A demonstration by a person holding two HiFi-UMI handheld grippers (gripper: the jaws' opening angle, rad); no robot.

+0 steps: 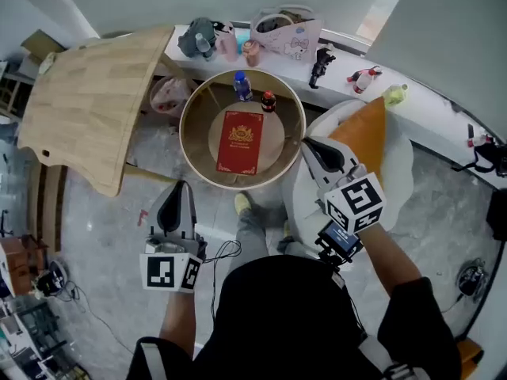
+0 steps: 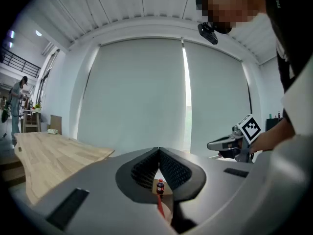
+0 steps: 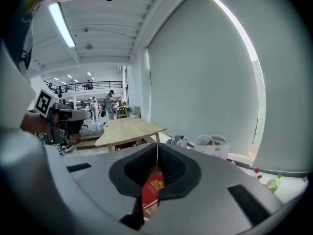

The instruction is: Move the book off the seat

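A red book (image 1: 239, 142) with a gold crest lies flat on the round wooden table (image 1: 198, 145), not on the seat. The white seat (image 1: 400, 165) at the right holds an orange cushion (image 1: 363, 133). My right gripper (image 1: 307, 145) hangs between the seat and the table rim, jaws shut and empty. My left gripper (image 1: 181, 187) hovers over the floor short of the table, also shut with nothing in it. Below the shut jaws of the right gripper (image 3: 157, 146) the book (image 3: 152, 190) shows far off. Under the left gripper (image 2: 159, 152) a small red-capped bottle (image 2: 160, 186) appears.
A blue bottle (image 1: 242, 86) and a red-capped bottle (image 1: 268, 100) stand at the table's far edge. A large wooden table (image 1: 95, 93) is at the left, with a pink bin (image 1: 168, 95) beside it. The ledge behind carries a bag (image 1: 285, 34) and toys.
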